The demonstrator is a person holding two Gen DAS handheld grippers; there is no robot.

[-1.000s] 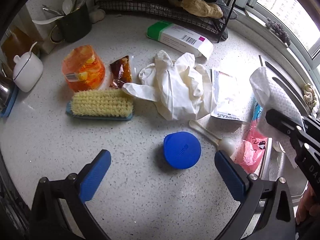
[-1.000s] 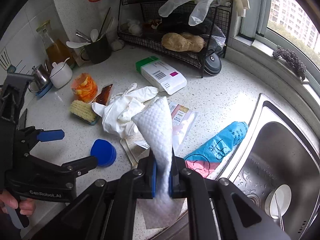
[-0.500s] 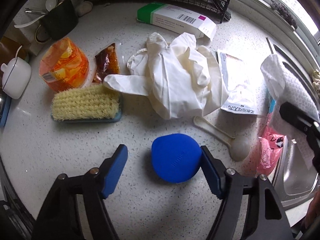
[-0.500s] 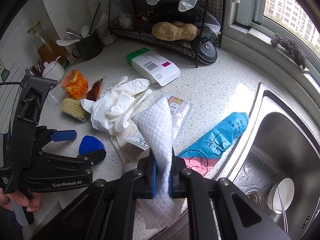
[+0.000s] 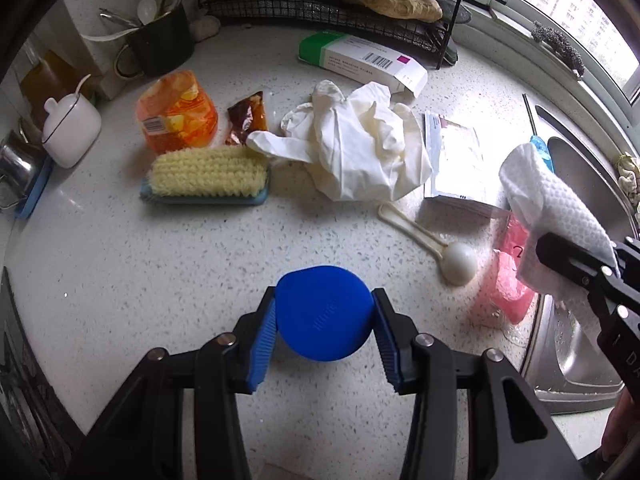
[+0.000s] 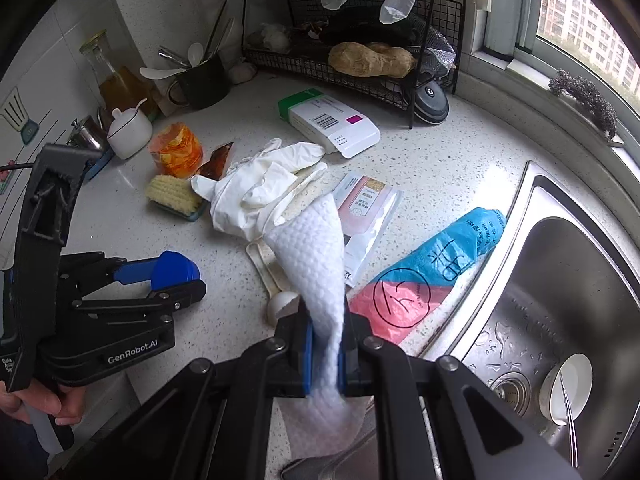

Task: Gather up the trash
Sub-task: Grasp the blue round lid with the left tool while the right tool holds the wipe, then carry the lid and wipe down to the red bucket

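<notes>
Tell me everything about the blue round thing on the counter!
The blue lid is a round, smooth, plastic-looking cap with faint raised lettering on top. It lies flat on the speckled white counter, in front of the gloves and left of the white spoon. The left hand-held gripper has just been closing; its blue pads now press against the lid's two sides.

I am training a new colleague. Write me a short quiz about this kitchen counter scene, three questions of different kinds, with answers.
1. True or false: the right gripper is empty.
2. Which object sits between the left gripper's jaws? A) scrub brush B) blue lid C) plastic spoon
3. Fill in: the crumpled white gloves lie on the ____.

Key: 1 false, it holds a white paper towel. 2 B. 3 countertop.
</notes>
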